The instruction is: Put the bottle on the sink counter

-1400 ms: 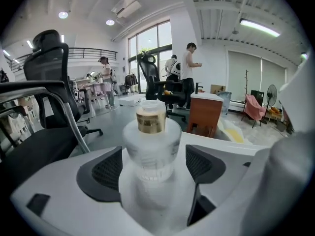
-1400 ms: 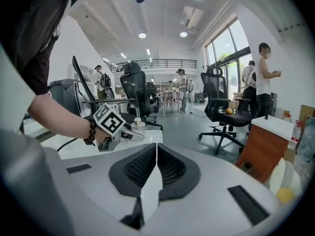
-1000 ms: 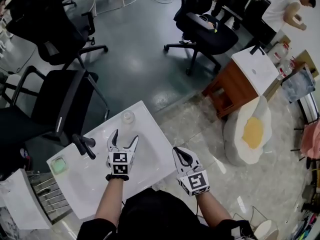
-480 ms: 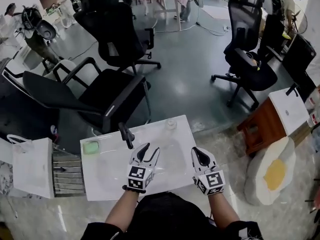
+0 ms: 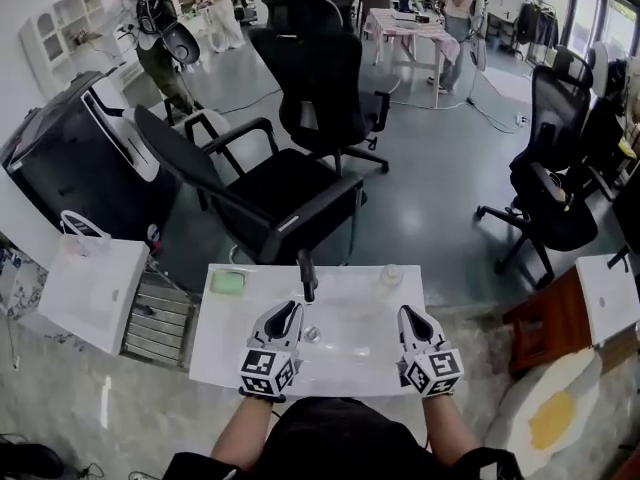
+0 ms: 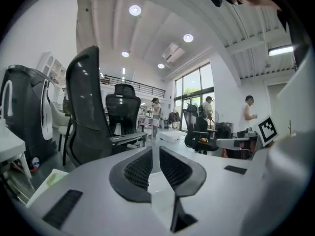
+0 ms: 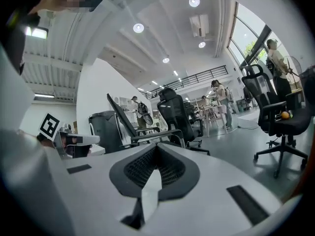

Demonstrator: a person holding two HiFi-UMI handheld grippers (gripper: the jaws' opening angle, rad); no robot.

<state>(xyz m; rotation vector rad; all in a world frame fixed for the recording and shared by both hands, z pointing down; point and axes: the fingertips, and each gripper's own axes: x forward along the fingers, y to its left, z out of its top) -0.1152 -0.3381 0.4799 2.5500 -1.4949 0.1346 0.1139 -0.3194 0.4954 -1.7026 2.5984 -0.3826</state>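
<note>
A small clear bottle (image 5: 390, 275) stands upright at the back right corner of the white sink counter (image 5: 220, 343). No gripper touches it. My left gripper (image 5: 289, 309) hovers over the basin near the drain (image 5: 312, 335), just in front of the black faucet (image 5: 307, 273); its jaws are shut with nothing between them. My right gripper (image 5: 409, 314) hangs over the counter's right side, a little in front of the bottle, shut and holding nothing. The left gripper view shows that gripper (image 6: 152, 149) pointing out over the room. So does the right gripper view for its own gripper (image 7: 157, 146). Neither view shows the bottle.
A green sponge (image 5: 228, 281) lies at the counter's back left. Black office chairs (image 5: 290, 183) stand just behind the sink. A white box with a handle (image 5: 92, 290) and a metal rack (image 5: 160, 315) are to the left. A brown stool (image 5: 545, 330) and another white basin (image 5: 608, 298) are to the right.
The left jaws have gone from wide open to shut, holding nothing. The head view has swung and tilted up, so the sink counter now sits square in front, with both grippers over it.
</note>
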